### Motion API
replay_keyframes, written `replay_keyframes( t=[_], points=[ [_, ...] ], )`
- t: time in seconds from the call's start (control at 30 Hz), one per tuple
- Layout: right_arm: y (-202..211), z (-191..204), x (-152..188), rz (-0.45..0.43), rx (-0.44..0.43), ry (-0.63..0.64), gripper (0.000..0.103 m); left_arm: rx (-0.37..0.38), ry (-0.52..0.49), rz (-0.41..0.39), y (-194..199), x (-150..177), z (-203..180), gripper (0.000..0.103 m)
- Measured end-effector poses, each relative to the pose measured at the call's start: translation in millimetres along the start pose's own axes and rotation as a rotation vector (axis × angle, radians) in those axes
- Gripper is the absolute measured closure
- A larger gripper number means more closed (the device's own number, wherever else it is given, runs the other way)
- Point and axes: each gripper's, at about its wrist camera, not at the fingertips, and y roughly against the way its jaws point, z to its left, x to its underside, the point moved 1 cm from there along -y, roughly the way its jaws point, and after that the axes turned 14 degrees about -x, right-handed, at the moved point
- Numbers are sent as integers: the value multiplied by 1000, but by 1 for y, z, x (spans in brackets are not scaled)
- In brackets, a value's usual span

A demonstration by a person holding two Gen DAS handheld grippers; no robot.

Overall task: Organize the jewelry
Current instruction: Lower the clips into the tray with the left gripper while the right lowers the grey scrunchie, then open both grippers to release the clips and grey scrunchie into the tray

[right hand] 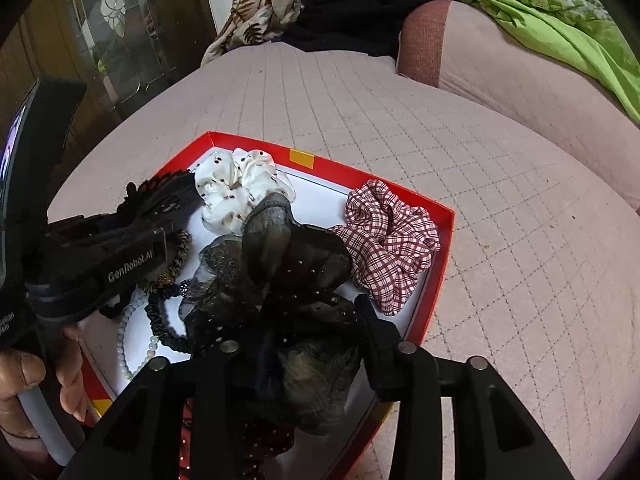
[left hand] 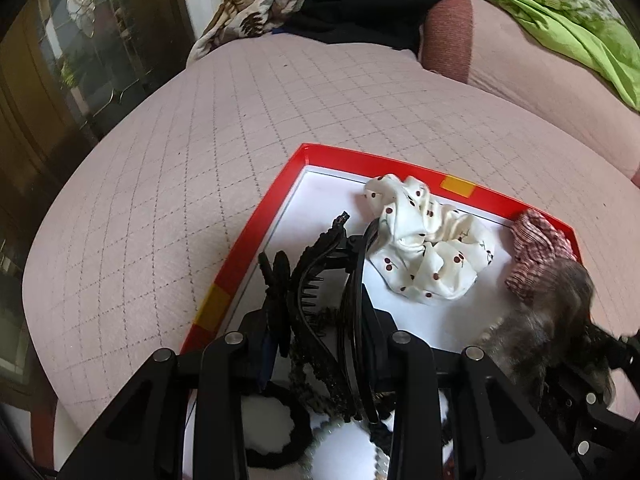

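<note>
Red box (right hand: 440,240) holds 3 scrunchies (right hand: 390,240), 1 bead bracelet (right hand: 124,340).

We record both units as matte black plastic. The left gripper (left hand: 316,344) and the right gripper (right hand: 304,344) each carry four silver round pivot pins on angular linkage arms. White "GenRobot.AI" lettering marks one side. The person's hand (right hand: 40,380) is bare-skinned.

Left tool (left hand: 320,344) fingertips buried among black clips (left hand: 320,280); grip unclear. Right tool (right hand: 304,344) fingertips masked by dark scrunchie (right hand: 280,280). Bead bracelet (right hand: 128,344) partly hidden. Box (right hand: 436,264) near corner cut off.
</note>
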Motion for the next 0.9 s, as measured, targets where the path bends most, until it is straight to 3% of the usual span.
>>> replay_keyframes(
  t=[0.07, 0.57, 0.6, 0.7, 0.9],
  points=[
    [6, 0, 2, -16, 5, 2, 44, 3, -12, -14, 6, 2, -2, 70],
    [35, 6, 12, -92, 34, 35, 43, 14, 47, -102, 35, 7, 10, 59],
    [34, 8, 9, -95, 33, 37, 44, 10, 52, -111, 37, 7, 11, 58],
    [23, 15, -1, -84, 20, 56, 59, 1, 79, -136, 42, 6, 15, 54],
    [-18, 12, -6, 10, 50, 66, 62, -35, 168, -187, 50, 4, 34, 44]
  ],
)
